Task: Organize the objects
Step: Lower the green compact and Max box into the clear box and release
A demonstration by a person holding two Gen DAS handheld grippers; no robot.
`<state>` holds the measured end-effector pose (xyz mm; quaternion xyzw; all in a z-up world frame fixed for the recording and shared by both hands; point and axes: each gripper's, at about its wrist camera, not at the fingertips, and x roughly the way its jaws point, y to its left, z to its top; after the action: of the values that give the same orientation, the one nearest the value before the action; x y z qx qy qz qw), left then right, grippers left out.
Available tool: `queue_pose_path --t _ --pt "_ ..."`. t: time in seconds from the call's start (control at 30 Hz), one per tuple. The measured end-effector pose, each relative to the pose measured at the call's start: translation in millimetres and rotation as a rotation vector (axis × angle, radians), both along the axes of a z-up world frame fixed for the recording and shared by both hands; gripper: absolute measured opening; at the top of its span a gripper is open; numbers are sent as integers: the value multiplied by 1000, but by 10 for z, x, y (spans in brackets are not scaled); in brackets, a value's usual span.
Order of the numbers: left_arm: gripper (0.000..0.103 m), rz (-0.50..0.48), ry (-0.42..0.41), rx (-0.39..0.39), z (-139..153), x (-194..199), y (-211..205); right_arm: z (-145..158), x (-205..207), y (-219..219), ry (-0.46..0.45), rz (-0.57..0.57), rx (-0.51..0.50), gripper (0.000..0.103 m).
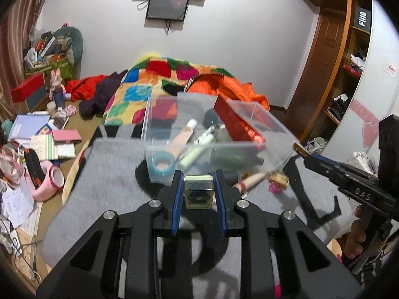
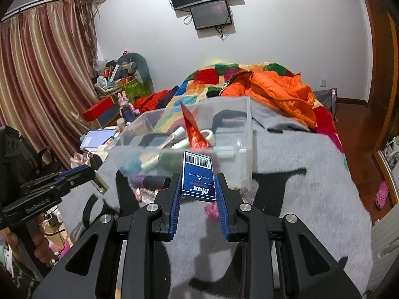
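From where I sit, the clear plastic bin [image 1: 199, 147] is my landmark, sitting on the grey blanket [image 1: 104, 174]. Left of the bin, the blanket's edge drops off to a floor crowded with papers and a pink round thing [image 1: 51, 179], so there is little room that way; the blanket itself lies bare between that edge and the bin. My left gripper [image 1: 198, 191] is narrowed onto one pale green tin [image 1: 198, 194], both blue pads pressed against its sides, held just before the bin's near wall. Inside the bin I count one blue tape roll [image 1: 160, 165], one red box [image 1: 237, 122] leaning against the far side, and several tubes I cannot count through the blur. At the bin's near right corner, on the blanket, lie one pinkish stick-shaped thing [image 1: 251, 179] and one small gold-capped pink bottle [image 1: 278, 182]. My right gripper [image 2: 198, 186] is likewise narrowed onto one blue box [image 2: 198, 177] with a barcode, gripped on both sides, just before the bin's near wall. Right of the bin the blanket runs wide and bare to its edge, beyond which I see wooden floor [image 2: 359, 159] and one pink clog [image 2: 381, 194].
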<state>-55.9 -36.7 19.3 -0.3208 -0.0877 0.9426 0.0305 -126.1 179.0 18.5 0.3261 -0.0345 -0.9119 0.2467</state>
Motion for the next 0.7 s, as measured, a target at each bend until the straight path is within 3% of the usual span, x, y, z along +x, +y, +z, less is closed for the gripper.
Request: queue_pose_path --t 0.33,0.7 --pt "24 22 76 -23 345 -383 -99 208 -384 -86 63 -28 25 24" --pt "24 26 20 23 185 -954 -220 67 -869 -289 22 -12 100 24"
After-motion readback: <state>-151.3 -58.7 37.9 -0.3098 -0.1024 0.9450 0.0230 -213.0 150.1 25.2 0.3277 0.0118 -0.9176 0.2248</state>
